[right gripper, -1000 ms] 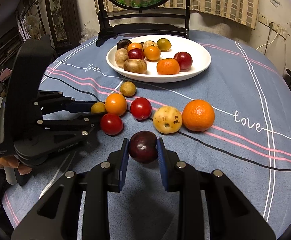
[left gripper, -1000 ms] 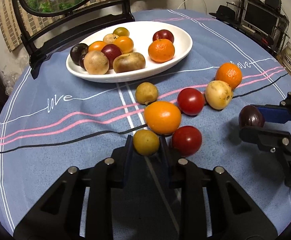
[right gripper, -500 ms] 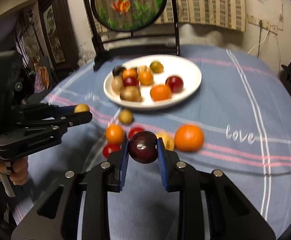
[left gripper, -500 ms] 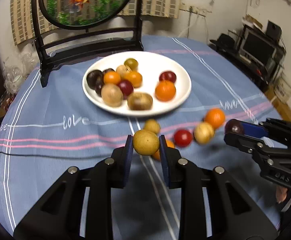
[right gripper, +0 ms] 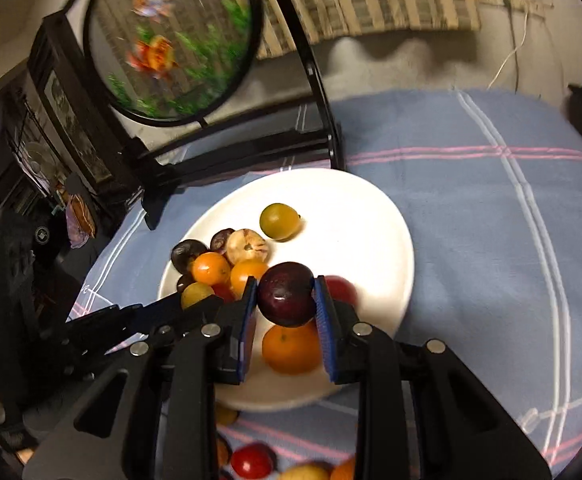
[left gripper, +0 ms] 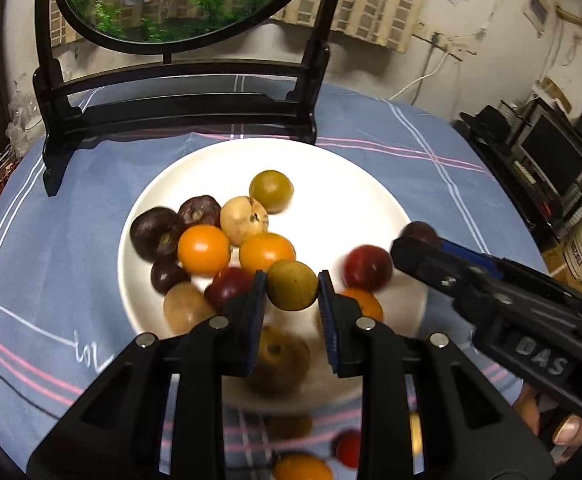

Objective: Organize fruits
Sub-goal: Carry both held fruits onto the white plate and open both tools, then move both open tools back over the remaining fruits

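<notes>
My left gripper [left gripper: 292,286] is shut on a small yellow-green fruit [left gripper: 292,285] and holds it above the near part of the white plate [left gripper: 347,184]. My right gripper [right gripper: 287,294] is shut on a dark purple plum [right gripper: 287,294] above the same plate [right gripper: 375,240]. The plate holds several fruits: dark plums, orange ones, a green one [left gripper: 271,191], a red one [left gripper: 367,267]. The right gripper also shows in the left wrist view [left gripper: 421,238] at the plate's right rim. The left gripper also shows in the right wrist view [right gripper: 197,298] with its fruit.
A black stand with a round fish-picture panel [left gripper: 179,92] rises just behind the plate. Several loose fruits lie on the blue cloth near the plate's front edge [left gripper: 301,466] [right gripper: 251,460]. Shelves with electronics [left gripper: 543,160] stand at the right.
Both grippers have lifted their fruits off the cloth and moved forward to over the plate. The loose fruits now lie below and behind the fingers.
</notes>
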`<state>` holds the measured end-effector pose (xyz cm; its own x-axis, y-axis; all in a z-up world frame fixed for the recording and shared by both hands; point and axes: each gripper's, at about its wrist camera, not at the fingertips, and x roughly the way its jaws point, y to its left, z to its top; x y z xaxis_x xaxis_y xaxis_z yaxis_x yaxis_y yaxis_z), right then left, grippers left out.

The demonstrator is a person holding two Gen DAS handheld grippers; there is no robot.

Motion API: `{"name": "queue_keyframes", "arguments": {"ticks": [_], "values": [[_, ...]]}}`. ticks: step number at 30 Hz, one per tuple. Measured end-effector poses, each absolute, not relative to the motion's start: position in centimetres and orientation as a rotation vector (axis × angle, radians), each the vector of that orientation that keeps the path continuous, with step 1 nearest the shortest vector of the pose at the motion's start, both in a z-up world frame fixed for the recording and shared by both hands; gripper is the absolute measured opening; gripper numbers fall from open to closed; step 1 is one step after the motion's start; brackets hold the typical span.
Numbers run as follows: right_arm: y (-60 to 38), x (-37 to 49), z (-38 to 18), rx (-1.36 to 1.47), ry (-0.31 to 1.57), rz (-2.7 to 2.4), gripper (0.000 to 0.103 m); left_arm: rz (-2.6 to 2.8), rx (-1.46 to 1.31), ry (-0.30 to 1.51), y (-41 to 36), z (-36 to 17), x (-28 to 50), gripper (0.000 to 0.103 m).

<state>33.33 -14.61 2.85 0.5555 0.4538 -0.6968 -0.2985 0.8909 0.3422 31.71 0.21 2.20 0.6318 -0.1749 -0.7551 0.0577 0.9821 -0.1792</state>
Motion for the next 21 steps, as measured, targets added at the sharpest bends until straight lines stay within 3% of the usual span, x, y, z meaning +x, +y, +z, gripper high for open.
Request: {"name": "queue_keyframes", "arguments": {"ticks": [5,7,8,9,10,17,21], "values": [[-15.2,36.4,1.1,0.315,0.959,0.428,0.032,-0.127,-0.208,0.915,0.2,0.9,34.6,0.027],[-15.7,36.7,0.6,0.344,0.970,0.423,0.039,-0.101,-0.215,0.906,0.2,0.7,34.9,0.029],[-15.9,36.6,0.7,0.346,0.961,0.414,0.057,-0.095,-0.225,0.897,0.3,0.6,34.9,0.041],[-16.4,36.3,0.7,0.354,0.944,0.405,0.067,-0.087,-0.229,0.887,0.4,0.6,34.8,0.059],[-17.0,36.1,0.9,0.373,0.919,0.392,0.074,-0.066,-0.231,0.870,0.5,0.7,34.6,0.065],[-19.6,33.7,1.7,0.421,0.877,0.404,0.075,-0.072,-0.266,0.826,1.5,2.2,32.5,0.068],[-21.3,31.6,2.4,0.409,0.853,0.383,0.075,-0.065,-0.247,0.800,1.8,3.5,30.0,0.077]]}}
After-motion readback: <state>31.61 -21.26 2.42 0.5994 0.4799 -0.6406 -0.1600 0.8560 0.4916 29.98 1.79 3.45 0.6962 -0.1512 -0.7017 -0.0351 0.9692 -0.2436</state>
